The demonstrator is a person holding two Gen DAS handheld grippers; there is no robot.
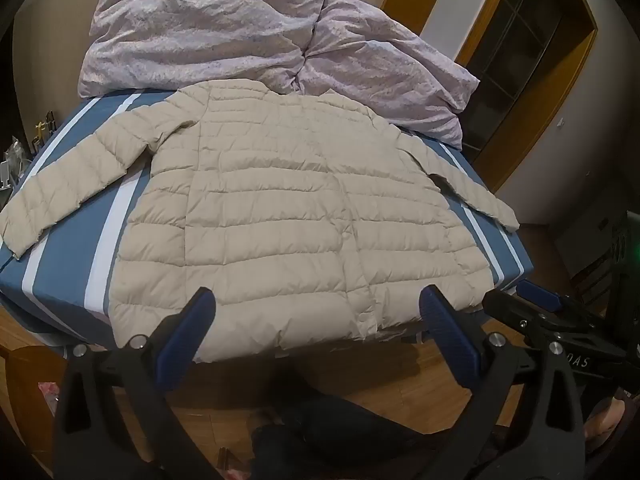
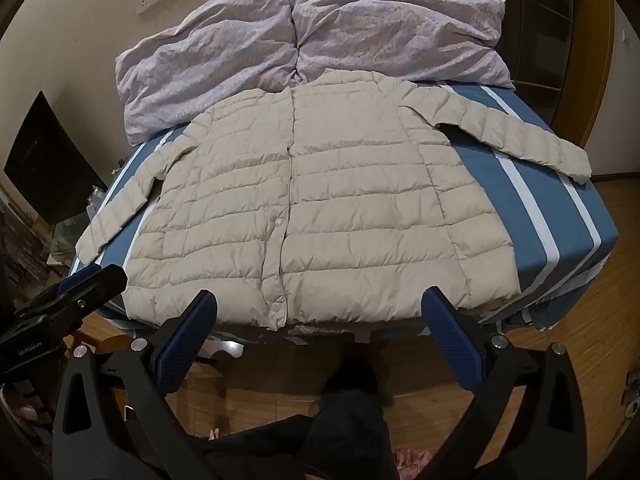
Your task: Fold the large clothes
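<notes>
- Beige quilted puffer jacket [image 1: 288, 208] lies spread flat, front up, sleeves out, on the blue white-striped bed [image 1: 68, 264]; folding not yet begun.
- Next, probably: take a sleeve or side edge and fold inward.
- Left gripper [image 1: 316, 312] and right gripper [image 2: 320, 312] hover tilted down above the hem, jaws wide apart, empty.

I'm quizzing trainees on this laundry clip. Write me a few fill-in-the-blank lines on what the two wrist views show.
1. The beige puffer jacket lies flat with both ____ spread out to the sides.
2. It rests on a blue bedsheet with ____ stripes.
3. Beyond the collar lies a crumpled ____ duvet.
4. The left tongs and right tongs are both ____ and hold nothing.

Missing words: sleeves; white; lilac; open
</notes>
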